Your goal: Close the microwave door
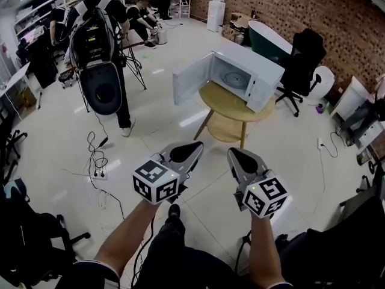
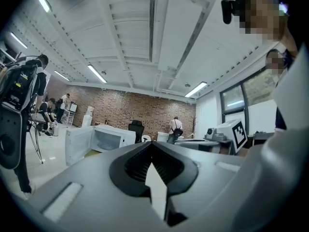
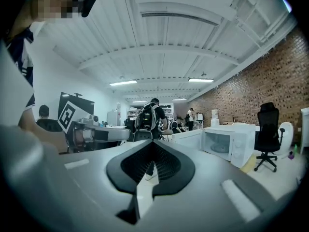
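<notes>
A white microwave [image 1: 252,77] stands on a round wooden table [image 1: 225,101] across the floor, its door [image 1: 191,80] swung wide open to the left. Both grippers are held level in front of me, well short of the table. My left gripper [image 1: 194,147] is shut with nothing in it, and my right gripper [image 1: 234,154] beside it looks shut and empty too. In the left gripper view the microwave [image 2: 112,137] and its open door [image 2: 77,144] lie far beyond the closed tips [image 2: 151,144]. The right gripper view shows the microwave [image 3: 227,143] off to the right of its tips [image 3: 153,143].
A person wearing a backpack rig [image 1: 99,47] stands left of the table, with a tripod behind. Cables and a power strip [image 1: 96,173] lie on the floor at left. A black office chair [image 1: 304,65] and a green tub [image 1: 271,38] sit behind the microwave.
</notes>
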